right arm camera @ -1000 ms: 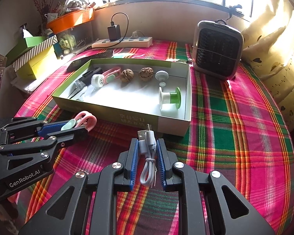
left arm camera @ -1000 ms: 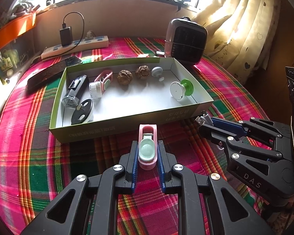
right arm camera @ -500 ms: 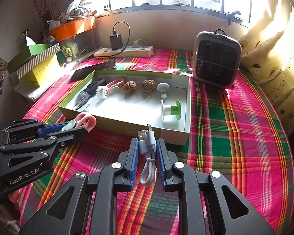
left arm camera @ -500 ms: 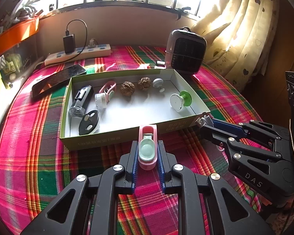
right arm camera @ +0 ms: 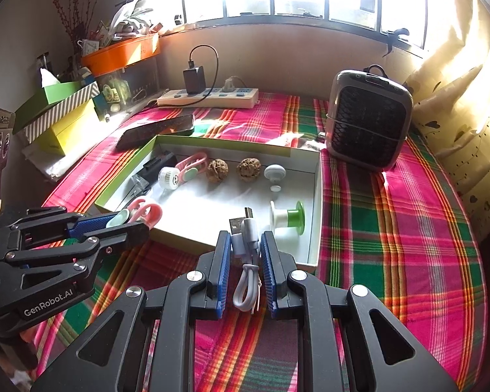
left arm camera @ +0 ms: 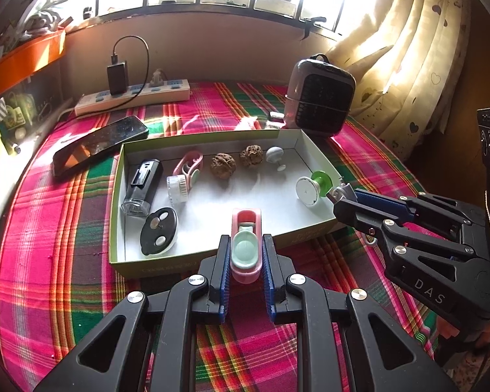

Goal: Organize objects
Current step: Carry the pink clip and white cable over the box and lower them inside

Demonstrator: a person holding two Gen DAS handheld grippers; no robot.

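A: The pink clip (left arm camera: 246,245) is gripped in the left claw (left arm camera: 246,254), low in the centre of the left wrist view, its tip poised over the near wall of the green-edged box (left arm camera: 117,196). Is the other claw loaded too?

B: Yes. A coiled white USB cable (right arm camera: 246,261) is pinched in the right claw (right arm camera: 245,254), at the bottom centre of the right wrist view, with its plugs just above the box's near rim.

A: What could be spoiled from here?

B: The loop of cable hanging below the pads could be snagged on the box wall if the claw is lowered too early, and the light box might be dragged across the checked cloth (left arm camera: 49,261) on the bench.

A: And the clip?

B: If it is released too soon, it may be dropped outside the rim, or onto the black oval gadget (left arm camera: 158,230) at lower left of the box. The green-and-white spool (right arm camera: 285,219) could likewise be knocked by the cable.
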